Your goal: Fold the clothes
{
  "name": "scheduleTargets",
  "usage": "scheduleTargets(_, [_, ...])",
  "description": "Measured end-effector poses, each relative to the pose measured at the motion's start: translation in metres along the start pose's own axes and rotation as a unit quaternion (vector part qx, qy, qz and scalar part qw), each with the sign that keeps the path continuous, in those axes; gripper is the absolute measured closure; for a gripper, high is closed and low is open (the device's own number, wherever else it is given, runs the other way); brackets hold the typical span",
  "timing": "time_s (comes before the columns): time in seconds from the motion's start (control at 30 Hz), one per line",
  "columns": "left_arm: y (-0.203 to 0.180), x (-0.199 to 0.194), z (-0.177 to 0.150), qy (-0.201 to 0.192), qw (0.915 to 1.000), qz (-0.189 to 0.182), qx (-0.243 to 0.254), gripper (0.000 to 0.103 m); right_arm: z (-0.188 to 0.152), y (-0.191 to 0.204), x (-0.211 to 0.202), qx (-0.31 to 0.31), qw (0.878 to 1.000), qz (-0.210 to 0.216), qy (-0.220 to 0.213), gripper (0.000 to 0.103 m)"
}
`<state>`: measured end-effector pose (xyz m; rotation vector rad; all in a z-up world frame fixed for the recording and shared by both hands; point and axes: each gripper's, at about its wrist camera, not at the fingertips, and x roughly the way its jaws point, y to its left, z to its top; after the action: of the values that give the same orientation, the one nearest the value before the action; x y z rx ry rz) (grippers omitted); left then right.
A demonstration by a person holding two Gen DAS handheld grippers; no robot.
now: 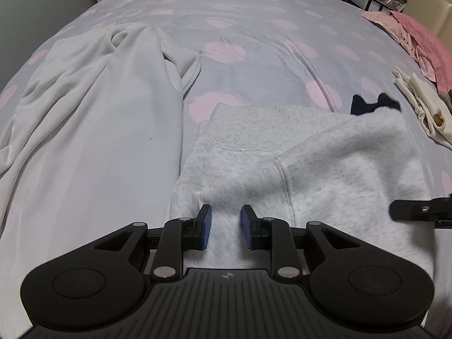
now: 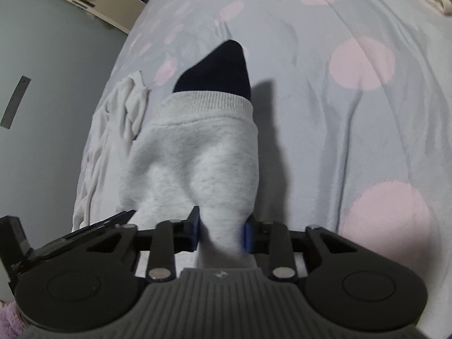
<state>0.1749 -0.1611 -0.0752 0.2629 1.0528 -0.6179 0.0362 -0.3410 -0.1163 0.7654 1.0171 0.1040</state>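
Observation:
A light grey fleece sweatshirt (image 1: pixel 310 163) lies on the bed, its ribbed hem toward the far side. My left gripper (image 1: pixel 226 226) is at its near edge, blue pads closed on a ridge of the grey fabric. In the right wrist view the sweatshirt (image 2: pixel 197 155) bunches up into my right gripper (image 2: pixel 221 231), which is shut on a thick fold of it. A dark navy garment (image 2: pixel 217 67) sticks out from under the ribbed hem and also shows in the left wrist view (image 1: pixel 373 103). A black part of the right gripper (image 1: pixel 418 210) enters at the right edge.
A white garment (image 1: pixel 99 113) lies spread to the left of the sweatshirt. The bedspread (image 1: pixel 254 28) is pale grey with pink dots. A cream garment (image 1: pixel 423 104) and pink clothing (image 1: pixel 418 36) lie at the far right. A shelf and a wall stand beyond the bed.

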Motion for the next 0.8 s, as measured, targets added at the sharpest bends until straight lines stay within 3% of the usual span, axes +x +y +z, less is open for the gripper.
scheduleTargets(0.1, [-0.008, -0.006, -0.002, -0.002, 0.9999, -0.002, 0.011, 0.081, -0.004, 0.003, -0.018, -0.003, 1.000, 0.011, -0.009, 0.075])
scheduleTargets(0.3, [-0.037, -0.018, -0.008, 0.003, 0.9984, -0.044, 0.035, 0.081, -0.015, -0.008, -0.063, 0.012, 0.999, 0.009, -0.033, 0.076])
scheduleTargets(0.57, [-0.079, -0.031, -0.014, -0.003, 0.9931, -0.084, 0.082, 0.079, -0.036, -0.067, -0.123, 0.077, 0.994, -0.017, -0.072, 0.076])
scheduleTargets(0.63, [-0.083, -0.032, -0.013, -0.007, 0.9921, -0.092, 0.085, 0.066, -0.040, -0.084, -0.124, 0.092, 0.993, -0.017, -0.068, 0.075])
scheduleTargets(0.67, [-0.083, -0.032, -0.011, -0.010, 0.9918, -0.096, 0.084, 0.051, -0.043, -0.092, -0.125, 0.100, 0.993, -0.018, -0.067, 0.075])
scheduleTargets(0.8, [-0.081, -0.027, -0.006, -0.006, 0.9915, -0.106, 0.074, 0.046, -0.047, -0.106, -0.117, 0.110, 0.992, -0.025, -0.063, 0.070])
